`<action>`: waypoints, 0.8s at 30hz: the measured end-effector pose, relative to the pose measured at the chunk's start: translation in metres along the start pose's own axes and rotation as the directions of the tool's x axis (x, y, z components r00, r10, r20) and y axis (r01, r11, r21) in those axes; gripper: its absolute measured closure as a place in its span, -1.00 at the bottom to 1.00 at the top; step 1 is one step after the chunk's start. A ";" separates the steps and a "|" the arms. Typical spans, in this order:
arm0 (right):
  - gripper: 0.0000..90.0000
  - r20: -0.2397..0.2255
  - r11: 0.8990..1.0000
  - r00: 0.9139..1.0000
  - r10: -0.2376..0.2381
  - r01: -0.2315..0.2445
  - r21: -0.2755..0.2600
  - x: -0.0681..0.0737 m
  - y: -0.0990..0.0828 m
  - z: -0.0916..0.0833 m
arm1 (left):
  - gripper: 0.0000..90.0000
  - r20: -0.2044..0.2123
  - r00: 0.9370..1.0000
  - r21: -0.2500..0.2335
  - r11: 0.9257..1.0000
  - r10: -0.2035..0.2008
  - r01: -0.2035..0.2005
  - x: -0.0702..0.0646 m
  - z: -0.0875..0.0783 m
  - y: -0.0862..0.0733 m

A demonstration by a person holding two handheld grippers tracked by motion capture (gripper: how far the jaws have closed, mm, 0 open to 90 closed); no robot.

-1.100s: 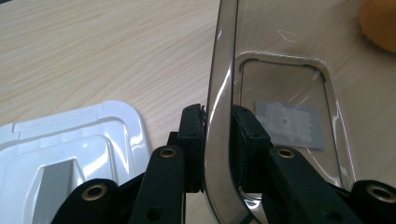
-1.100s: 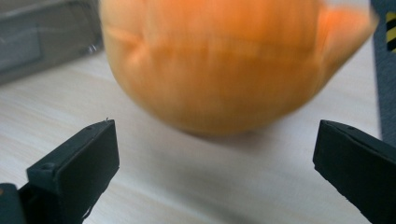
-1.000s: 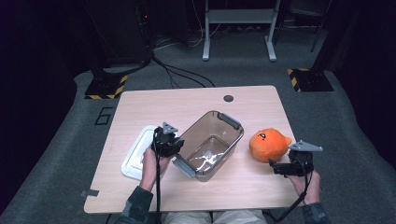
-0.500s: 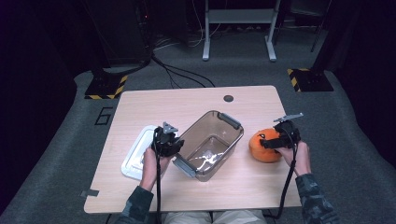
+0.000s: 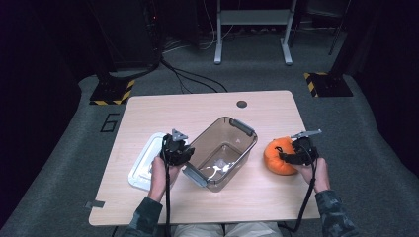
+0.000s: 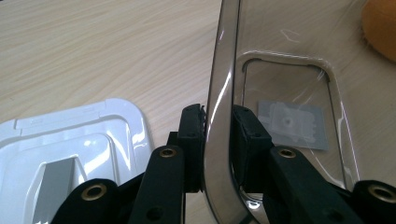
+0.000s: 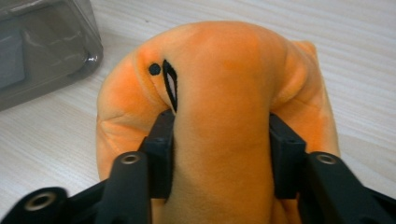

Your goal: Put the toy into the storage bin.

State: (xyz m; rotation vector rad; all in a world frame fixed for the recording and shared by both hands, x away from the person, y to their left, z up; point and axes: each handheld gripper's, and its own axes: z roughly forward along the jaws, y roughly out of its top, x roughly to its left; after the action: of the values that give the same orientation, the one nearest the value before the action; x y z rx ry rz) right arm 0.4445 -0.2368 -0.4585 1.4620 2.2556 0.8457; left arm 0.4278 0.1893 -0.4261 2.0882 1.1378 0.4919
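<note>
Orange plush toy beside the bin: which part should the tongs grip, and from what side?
Grip the orange plush toy across its raised middle ridge, coming in low from the person's side. That ridge bulges narrower than the body and squashes between the pads. The right tongs have just been closing there and now pinch it. The left tongs clamp the clear bin's wall.

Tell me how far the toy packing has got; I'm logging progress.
Done: white lid is off, left gripper clamps the clear bin wall. In hand: right gripper has just been closing on the orange plush, pads pressing it. Left: lifting it into the bin.
</note>
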 end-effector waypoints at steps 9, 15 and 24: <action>0.43 -0.002 0.994 1.000 0.005 -0.005 -0.107 0.000 -0.012 -0.007 | 0.66 -0.001 1.000 0.003 1.000 0.001 -0.001 0.000 0.000 0.001; 0.48 -0.002 0.990 1.000 -0.012 0.012 -0.144 -0.001 -0.010 -0.015 | 0.67 0.002 1.000 0.002 1.000 0.016 -0.016 -0.001 0.001 0.001; 0.48 -0.010 0.987 1.000 -0.021 0.019 -0.162 0.002 -0.006 -0.023 | 0.68 0.008 1.000 -0.005 1.000 0.029 -0.029 -0.002 0.002 0.002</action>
State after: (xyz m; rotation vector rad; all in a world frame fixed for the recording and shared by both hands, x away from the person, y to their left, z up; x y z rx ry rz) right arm 0.4266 -0.2432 -0.4444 1.3623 2.1498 1.0078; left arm 0.4291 0.1865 -0.4258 2.1034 1.1025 0.4992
